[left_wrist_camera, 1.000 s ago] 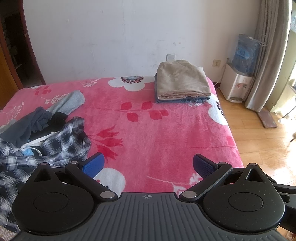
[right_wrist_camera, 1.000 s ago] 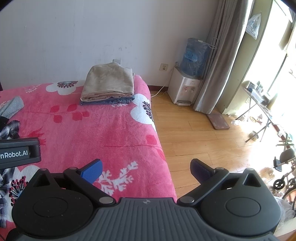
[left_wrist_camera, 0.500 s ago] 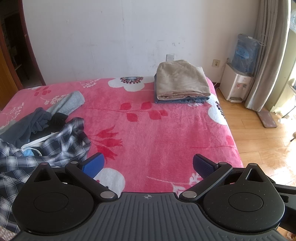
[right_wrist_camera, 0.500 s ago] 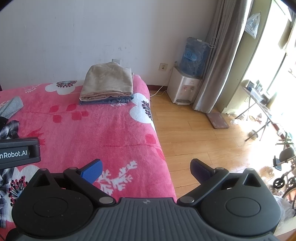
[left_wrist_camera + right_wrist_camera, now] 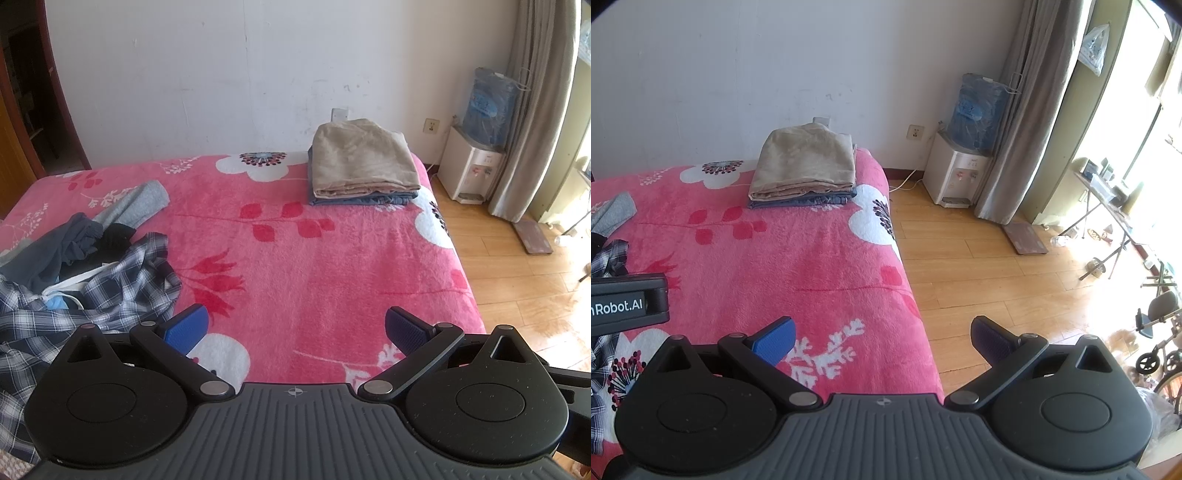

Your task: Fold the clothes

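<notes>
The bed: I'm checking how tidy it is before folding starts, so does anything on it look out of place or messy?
Yes. An unfolded heap of clothes, with a plaid shirt on top, sprawls at the bed's left edge. The folded stack in the far right corner is neat, beige piece over blue. Both grippers' jaws are open and empty.

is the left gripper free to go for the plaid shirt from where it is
Probably yes: the left gripper is open and empty, and the plaid shirt lies crumpled just off its left finger, on top of the pile, nothing between them.
</notes>
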Action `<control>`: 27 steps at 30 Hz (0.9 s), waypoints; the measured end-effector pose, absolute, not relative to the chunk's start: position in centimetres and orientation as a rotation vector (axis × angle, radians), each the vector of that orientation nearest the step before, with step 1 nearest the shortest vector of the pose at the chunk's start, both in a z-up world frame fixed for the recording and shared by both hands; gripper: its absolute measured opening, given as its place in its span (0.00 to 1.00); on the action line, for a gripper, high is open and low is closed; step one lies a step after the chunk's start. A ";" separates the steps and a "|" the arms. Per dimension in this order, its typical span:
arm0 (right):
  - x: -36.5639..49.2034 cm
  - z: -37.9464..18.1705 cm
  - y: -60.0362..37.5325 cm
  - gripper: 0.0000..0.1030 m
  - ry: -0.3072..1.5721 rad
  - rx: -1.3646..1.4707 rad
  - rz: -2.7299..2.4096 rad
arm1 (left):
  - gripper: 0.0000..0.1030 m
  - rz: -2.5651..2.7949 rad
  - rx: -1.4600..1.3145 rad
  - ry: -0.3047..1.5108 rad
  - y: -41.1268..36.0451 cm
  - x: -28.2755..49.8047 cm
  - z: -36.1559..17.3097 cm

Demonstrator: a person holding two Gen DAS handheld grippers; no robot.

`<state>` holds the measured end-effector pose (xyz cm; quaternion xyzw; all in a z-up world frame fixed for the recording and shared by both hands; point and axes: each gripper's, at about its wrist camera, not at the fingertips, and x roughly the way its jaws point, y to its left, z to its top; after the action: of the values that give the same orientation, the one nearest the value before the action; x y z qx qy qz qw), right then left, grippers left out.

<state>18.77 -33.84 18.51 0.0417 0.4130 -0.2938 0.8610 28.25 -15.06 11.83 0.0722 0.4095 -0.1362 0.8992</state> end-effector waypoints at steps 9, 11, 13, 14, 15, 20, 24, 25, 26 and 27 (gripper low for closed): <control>18.8 18.4 -33.7 1.00 0.866 0.085 -0.617 | 1.00 -0.284 0.149 0.846 -15.0 28.2 11.7; 18.8 18.4 -33.7 1.00 0.867 0.085 -0.618 | 1.00 -0.283 0.149 0.848 -15.0 28.2 11.7; 18.8 18.4 -33.6 1.00 0.868 0.085 -0.618 | 1.00 -0.283 0.148 0.850 -15.0 28.2 11.6; 18.9 18.4 -33.6 1.00 0.869 0.085 -0.617 | 1.00 -0.283 0.148 0.850 -15.0 28.2 11.6; 18.9 18.4 -33.6 1.00 0.869 0.084 -0.618 | 1.00 -0.283 0.148 0.851 -15.1 28.2 11.6; 19.0 18.3 -33.6 1.00 0.871 0.085 -0.617 | 1.00 -0.283 0.148 0.853 -15.1 28.2 11.6; 19.0 18.2 -33.5 1.00 0.874 0.084 -0.617 | 1.00 -0.283 0.149 0.855 -15.0 28.2 11.5; 19.0 18.2 -33.5 1.00 0.875 0.084 -0.616 | 1.00 -0.283 0.150 0.856 -15.1 28.2 11.5; 19.0 18.2 -33.5 1.00 0.875 0.085 -0.616 | 1.00 -0.282 0.151 0.856 -15.1 28.2 11.5; 19.0 18.1 -33.5 1.00 0.875 0.086 -0.616 | 1.00 -0.282 0.151 0.857 -15.0 28.3 11.5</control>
<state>19.04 -33.52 18.15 0.0408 0.4166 -0.2937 0.8594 28.26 -15.05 11.45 0.0727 0.4137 -0.1361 0.8973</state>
